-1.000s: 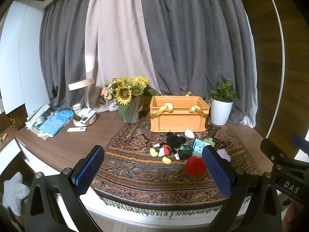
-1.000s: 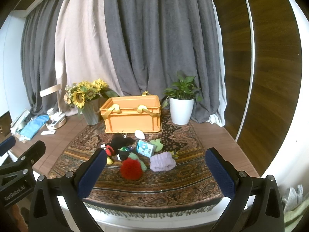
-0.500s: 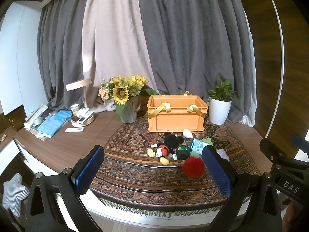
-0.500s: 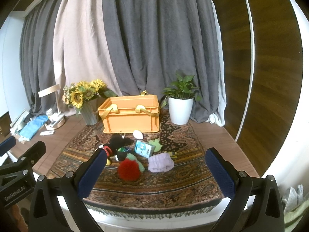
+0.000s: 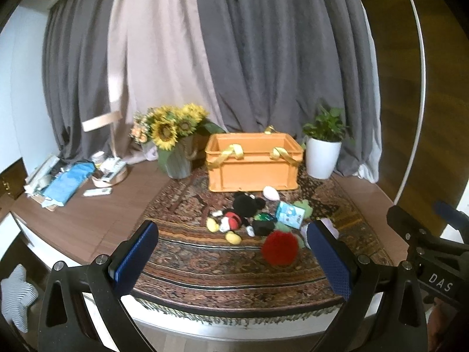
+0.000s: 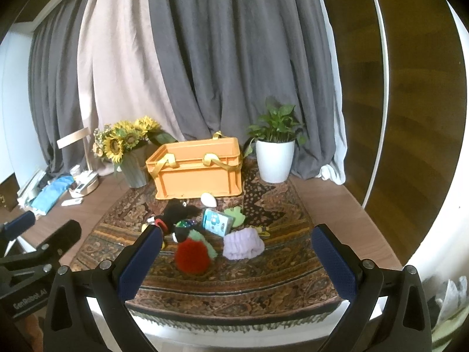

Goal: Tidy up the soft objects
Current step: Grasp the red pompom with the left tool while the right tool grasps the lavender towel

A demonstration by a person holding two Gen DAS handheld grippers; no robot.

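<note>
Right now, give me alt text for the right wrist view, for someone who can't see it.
The open right gripper hovers at the near edge of a patterned rug where soft toys lie loose: a red pompom, a lilac cloth and a black plush. Behind them an orange crate stands between sunflowers and a potted plant, before grey curtains.

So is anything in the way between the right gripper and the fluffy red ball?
Nothing visible is. The right gripper is open, short of the rug's near edge, and only bare patterned rug lies before the red pom-pom. The other toys sit behind or beside it.
</note>
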